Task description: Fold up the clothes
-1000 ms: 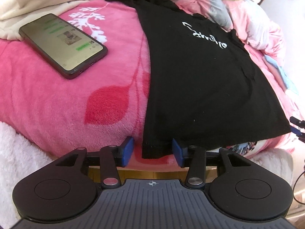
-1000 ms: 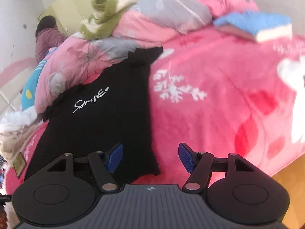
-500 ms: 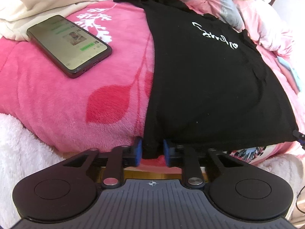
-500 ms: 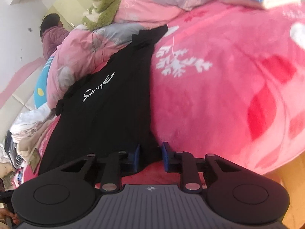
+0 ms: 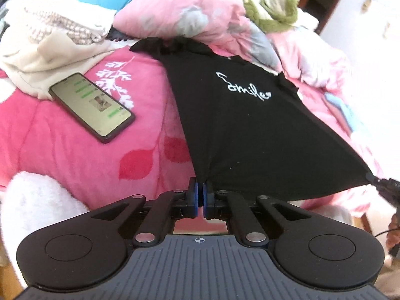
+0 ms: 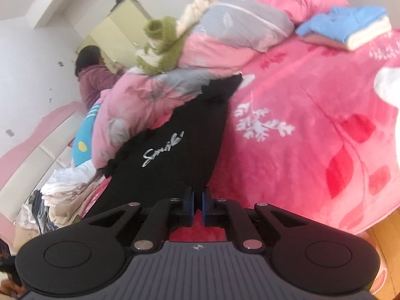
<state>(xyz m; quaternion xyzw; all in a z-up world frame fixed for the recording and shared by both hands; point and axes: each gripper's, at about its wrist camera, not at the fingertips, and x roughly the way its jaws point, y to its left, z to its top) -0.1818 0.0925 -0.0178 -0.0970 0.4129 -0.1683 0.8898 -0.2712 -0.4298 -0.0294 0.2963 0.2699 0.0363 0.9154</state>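
Both claws pinch the near hem corners of the black T-shirt on the bed

The left claw (image 5: 200, 198) is clamped on the near-left corner of the black T-shirt (image 5: 250, 130), the right claw (image 6: 197, 206) on the near-right corner, and the hem is stretched taut between them above the pink blanket (image 5: 75, 150). The far end of the shirt, its collar and sleeves, rests against the heaped quilt (image 5: 190, 12). The risk, as I judge it: each pinch holds only a small bite of cloth, so a hard pull could slip a corner free. The phone (image 5: 92, 107) lies just left of the shirt and a swinging hem could drag it.
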